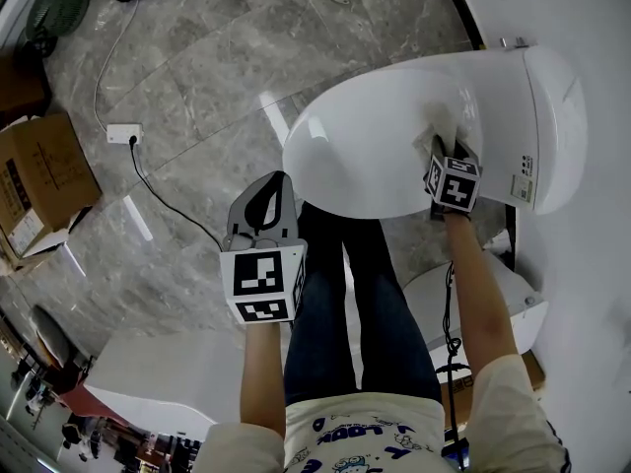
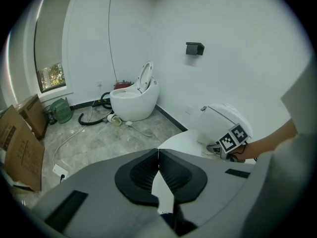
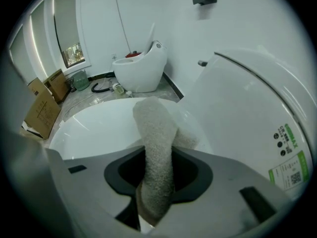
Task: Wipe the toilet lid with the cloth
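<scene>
R gripper (image 3: 157,182) is clamped on the cloth (image 3: 154,133), which pokes out past its jaws onto the back end of the toilet lid (image 1: 360,136). L gripper (image 2: 158,157) has its jaws together w/ nothing in them, off to the side of the lid. Imo wiping's barely going, and most of the lid ahead of the cloth looks left to do.

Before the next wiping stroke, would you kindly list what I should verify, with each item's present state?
1. Grip: the cloth is clamped between the jaws of the right gripper: ok.
2. Surface: the toilet lid is closed flat: ok.
3. Contact: the cloth's free end lies on the toilet lid near its rear: ok, as far as the head view shows.
4. Other hand: the left gripper is off the toilet lid, jaws shut on nothing: ok.
5. Path: nothing else lies on the toilet lid: ok.
6. Coverage: which parts are already wiped: cannot tell.
</scene>
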{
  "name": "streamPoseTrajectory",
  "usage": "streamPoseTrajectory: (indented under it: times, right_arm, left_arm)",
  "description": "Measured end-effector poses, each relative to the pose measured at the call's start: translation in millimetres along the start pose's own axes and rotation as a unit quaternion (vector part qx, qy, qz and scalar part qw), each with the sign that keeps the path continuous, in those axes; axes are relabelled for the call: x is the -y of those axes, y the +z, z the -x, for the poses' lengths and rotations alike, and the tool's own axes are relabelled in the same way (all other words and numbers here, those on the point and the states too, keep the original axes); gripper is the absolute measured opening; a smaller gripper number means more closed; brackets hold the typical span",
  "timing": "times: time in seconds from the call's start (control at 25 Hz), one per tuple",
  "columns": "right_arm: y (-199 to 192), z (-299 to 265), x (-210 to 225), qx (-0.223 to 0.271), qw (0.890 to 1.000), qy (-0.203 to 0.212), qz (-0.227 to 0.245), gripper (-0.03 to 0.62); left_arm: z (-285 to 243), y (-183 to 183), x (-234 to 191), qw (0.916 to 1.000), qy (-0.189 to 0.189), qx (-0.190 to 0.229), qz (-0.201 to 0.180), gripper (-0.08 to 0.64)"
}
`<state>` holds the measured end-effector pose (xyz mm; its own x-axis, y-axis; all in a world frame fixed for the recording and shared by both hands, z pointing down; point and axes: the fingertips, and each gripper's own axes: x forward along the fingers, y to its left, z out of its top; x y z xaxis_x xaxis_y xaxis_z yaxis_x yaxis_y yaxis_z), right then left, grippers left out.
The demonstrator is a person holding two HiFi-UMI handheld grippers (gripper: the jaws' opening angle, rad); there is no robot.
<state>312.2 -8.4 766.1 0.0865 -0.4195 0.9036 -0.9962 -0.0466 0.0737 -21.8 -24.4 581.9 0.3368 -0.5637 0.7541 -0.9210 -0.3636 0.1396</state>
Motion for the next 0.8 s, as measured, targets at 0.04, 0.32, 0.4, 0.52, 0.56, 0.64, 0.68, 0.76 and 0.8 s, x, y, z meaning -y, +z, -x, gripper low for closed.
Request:
streamPoseTrajectory:
  times: [0.04, 0.32, 0.4, 0.52, 0.56, 0.64, 0.68, 0.76, 0.8]
  right_arm:
    - [-1, 1, -4, 0.0, 1.0, -0.002, 0.0, 0.123]
    - [-7, 4, -42, 0.001, 1.0, 0.003, 0.012, 0.123]
    - [-9, 5, -56, 0.001, 1.0, 0.007, 0.018, 0.123]
    - [-13, 7, -79, 0.001, 1.0, 0.015, 0.026, 0.123]
    - [-14, 7, -87, 0.001, 0.999, 0.019, 0.029, 0.123]
    - [-17, 9, -104, 0.002, 0.999, 0.027, 0.037, 0.123]
    - [-19, 10, -112, 0.002, 0.999, 0.031, 0.042, 0.123]
    - [-22, 11, -127, 0.003, 0.998, 0.036, 0.051, 0.123]
    - [-24, 12, -135, 0.003, 0.998, 0.039, 0.056, 0.123]
  left_arm:
    - [2, -1, -3, 1.0, 0.002, 0.001, 0.002, 0.005]
    - [13, -12, -26, 0.9996, 0.016, 0.006, 0.022, 0.005]
    - [17, -15, -33, 0.9994, 0.02, 0.007, 0.027, 0.005]
    - [22, -22, -45, 0.999, 0.026, 0.007, 0.036, 0.005]
    - [24, -24, -49, 0.9988, 0.028, 0.008, 0.039, 0.005]
    - [28, -28, -56, 0.9984, 0.033, 0.009, 0.045, 0.005]
    - [31, -30, -59, 0.9982, 0.036, 0.01, 0.048, 0.005]
    - [35, -33, -65, 0.9977, 0.041, 0.011, 0.053, 0.005]
    - [37, -36, -68, 0.9974, 0.044, 0.012, 0.056, 0.005]
